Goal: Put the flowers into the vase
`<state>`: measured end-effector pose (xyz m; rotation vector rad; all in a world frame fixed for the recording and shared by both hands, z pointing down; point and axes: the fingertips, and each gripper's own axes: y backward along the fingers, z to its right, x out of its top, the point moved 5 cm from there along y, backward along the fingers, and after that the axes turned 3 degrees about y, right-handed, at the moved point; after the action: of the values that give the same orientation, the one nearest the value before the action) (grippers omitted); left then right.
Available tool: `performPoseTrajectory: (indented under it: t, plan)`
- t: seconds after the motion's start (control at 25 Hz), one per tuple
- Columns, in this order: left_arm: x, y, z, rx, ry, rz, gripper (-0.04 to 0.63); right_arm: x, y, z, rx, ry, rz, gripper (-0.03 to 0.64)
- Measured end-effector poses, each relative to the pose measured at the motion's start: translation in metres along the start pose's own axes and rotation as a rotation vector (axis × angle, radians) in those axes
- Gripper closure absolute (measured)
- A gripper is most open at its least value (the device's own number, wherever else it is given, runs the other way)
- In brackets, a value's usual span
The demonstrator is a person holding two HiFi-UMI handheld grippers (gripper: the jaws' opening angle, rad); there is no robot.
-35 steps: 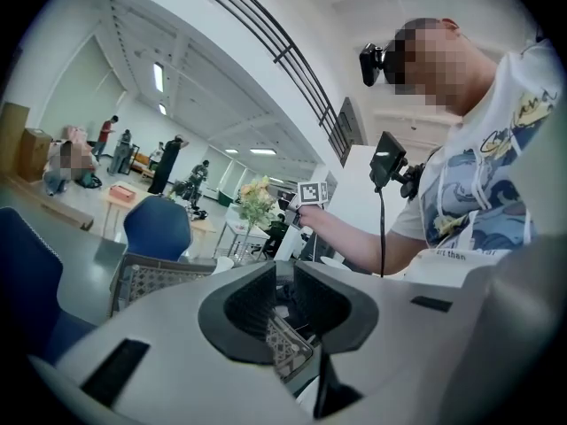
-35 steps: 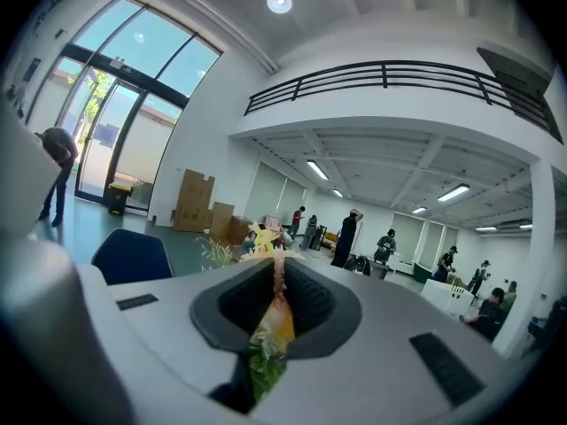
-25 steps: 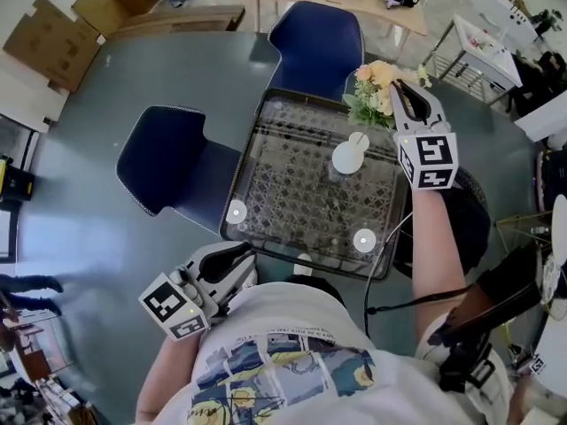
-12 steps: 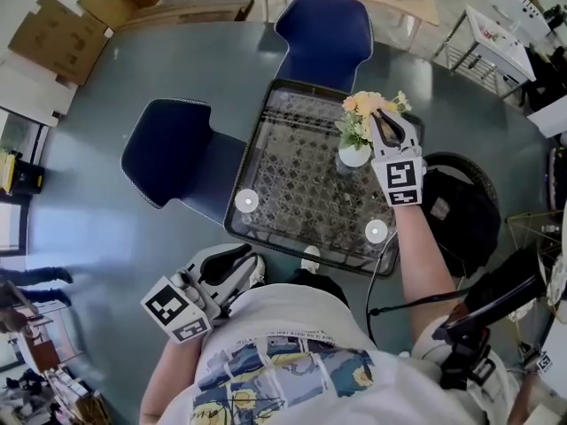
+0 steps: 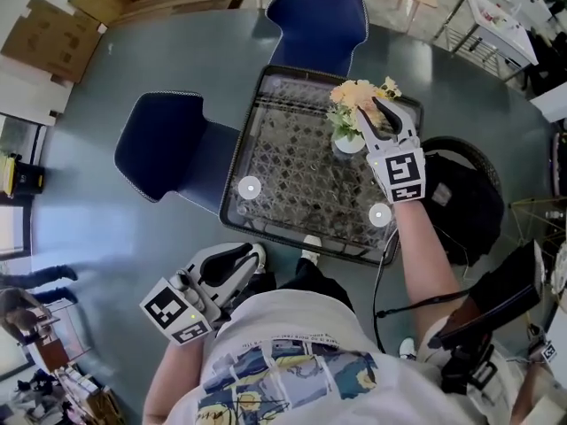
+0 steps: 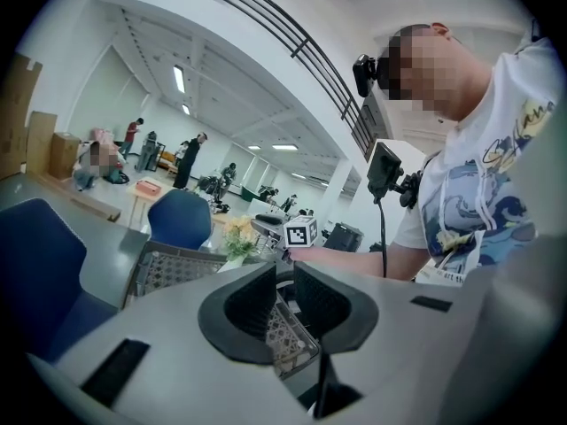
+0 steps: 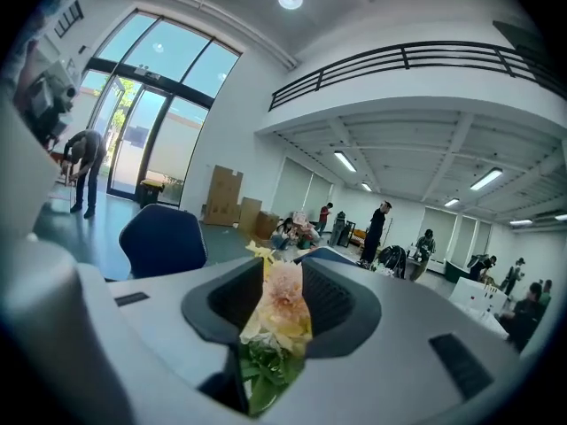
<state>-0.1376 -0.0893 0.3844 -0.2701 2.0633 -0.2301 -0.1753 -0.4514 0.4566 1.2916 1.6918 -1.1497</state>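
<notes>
Our right tongs [image 5: 370,113] have just been opening around the flowers [image 5: 354,96] to leave them in the vase [image 5: 347,144]; left tongs [image 5: 251,259] idle ajar, empty.

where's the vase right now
Head view: the white vase stands on the mesh-patterned table, toward its far right corner, right under the flowers, short of the blue chair behind the table.

Right tongs [image 7: 283,277] just opened wider, peach flowers [image 7: 283,312] between parted jaws, blue chair [image 7: 164,237] beyond
</notes>
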Motion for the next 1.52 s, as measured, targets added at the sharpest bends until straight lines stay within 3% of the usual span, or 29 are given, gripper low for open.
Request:
performPoseTrajectory:
  t: [0.2,0.4,0.52,0.6,0.72,0.92,1.12,1.24,1.52]
  plan:
    - [-0.003,0.001,0.002,-0.063,-0.048,0.001,0.549,0.033,0.028,-0.011,-0.029,-0.024,0.047,0.495]
    - [-0.003,0.005,0.0,-0.148,-0.096,-0.026,0.549,0.051,0.075,-0.05,-0.014,-0.061,0.023,0.497]
    - [-0.011,0.021,0.001,-0.175,-0.145,-0.065,0.549,0.052,0.099,-0.099,0.033,-0.126,-0.021,0.499]
    - [-0.018,0.04,0.002,-0.201,-0.158,-0.083,0.551,0.052,0.112,-0.14,0.068,-0.187,-0.061,0.557]
    - [-0.026,0.072,-0.006,-0.246,-0.166,-0.096,0.565,0.06,0.128,-0.202,0.114,-0.277,-0.093,0.594]
    - [-0.048,0.138,-0.019,-0.298,-0.193,-0.122,0.586,0.09,0.153,-0.31,0.175,-0.281,-0.137,0.607]
    - [-0.071,0.196,-0.018,-0.398,-0.196,-0.101,0.586,0.101,0.181,-0.391,0.131,-0.296,-0.191,0.607]
    - [-0.088,0.221,-0.019,-0.424,-0.22,-0.15,0.586,0.106,0.198,-0.428,0.101,-0.353,-0.204,0.607]
    - [-0.114,0.25,-0.011,-0.504,-0.214,-0.199,0.586,0.143,0.228,-0.468,0.076,-0.328,-0.201,0.607]
